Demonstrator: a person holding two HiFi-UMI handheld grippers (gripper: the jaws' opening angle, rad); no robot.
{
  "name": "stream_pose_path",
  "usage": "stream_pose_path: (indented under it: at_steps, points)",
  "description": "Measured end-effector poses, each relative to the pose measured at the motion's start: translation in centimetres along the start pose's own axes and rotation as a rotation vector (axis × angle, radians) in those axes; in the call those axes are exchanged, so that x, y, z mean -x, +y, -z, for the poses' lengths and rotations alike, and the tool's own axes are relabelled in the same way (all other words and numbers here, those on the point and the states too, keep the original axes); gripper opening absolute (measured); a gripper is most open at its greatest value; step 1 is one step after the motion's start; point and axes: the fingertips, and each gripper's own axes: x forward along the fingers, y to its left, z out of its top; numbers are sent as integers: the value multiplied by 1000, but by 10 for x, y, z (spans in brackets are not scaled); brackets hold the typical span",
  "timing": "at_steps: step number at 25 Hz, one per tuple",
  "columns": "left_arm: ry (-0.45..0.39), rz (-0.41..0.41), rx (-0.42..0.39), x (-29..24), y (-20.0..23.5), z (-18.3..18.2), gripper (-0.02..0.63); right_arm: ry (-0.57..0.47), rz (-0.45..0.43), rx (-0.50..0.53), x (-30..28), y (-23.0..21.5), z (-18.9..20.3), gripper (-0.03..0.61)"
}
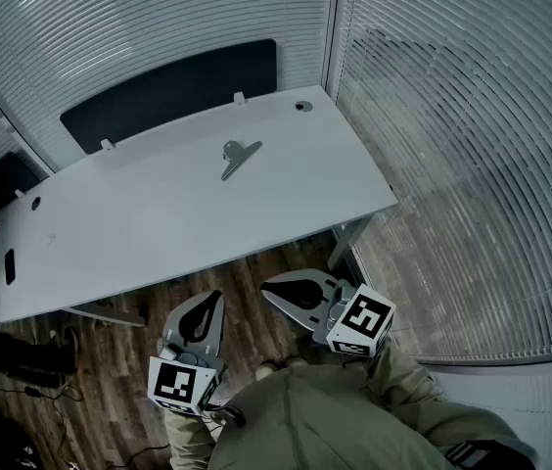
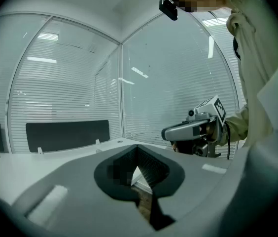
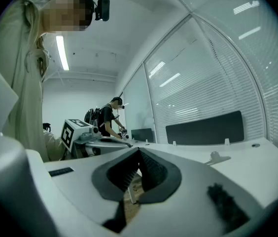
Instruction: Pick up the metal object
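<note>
Both my tongs hang low by my body over the wooden floor (image 1: 256,262), short of the worktop's (image 1: 159,223) near edge. The left tongs (image 1: 205,313) are closed tip to tip with nothing between them. The right tongs (image 1: 288,290) are closed and empty as well.

The metal object (image 1: 240,155) lies flat on the worktop, well away from both tongs, at about 12 o'clock from the left pair and 11 o'clock from the right. It looks like a clip with a thin tail pointing back toward 7 o'clock.

The first risk, as I judge it, is arriving with the tongs closed. Shut tips would only push the object, and on that smooth white surface it would probably slide toward the far edge at 12 o'clock.

The second risk is the near edge of the worktop, which sits between me and the object. If I reach forward without lifting first, I may knock the tongs against it.

The third risk is the object's low, thin shape. If I come down too high I would close on nothing. If I come down too hard the tips would jam on the worktop. Pinching only the tail could let the heavier head swing or slip out.
</note>
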Motion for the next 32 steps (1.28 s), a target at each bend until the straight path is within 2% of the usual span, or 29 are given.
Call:
stream_pose_path:
  at_steps: [3, 8, 12, 17, 22, 25, 32]
  points:
    - [3, -2, 2, -9, -5, -1, 6, -14, 16, -24, 9, -12, -1, 2]
    - [12, 15, -4, -28, -9, -1, 5, 28, 48, 40, 15, -28, 0, 2]
    - [1, 17, -7, -43, -3, 0, 6, 12, 66, 36, 15, -40, -2, 2]
    - [-45, 36, -42, -76, 22, -4, 6, 22, 82, 49, 3, -71, 0, 2]
    - [-13, 79, -21, -112, 50, -7, 6, 35, 99, 35, -18, -109, -6, 2]
    - [-29, 111, -42, -137, 74, -17, 6, 37, 129, 24, -34, -138, -14, 2]
    - [-15, 138, -28, -184, 134, -16, 6, 50, 163, 6, -80, -197, -17, 2]
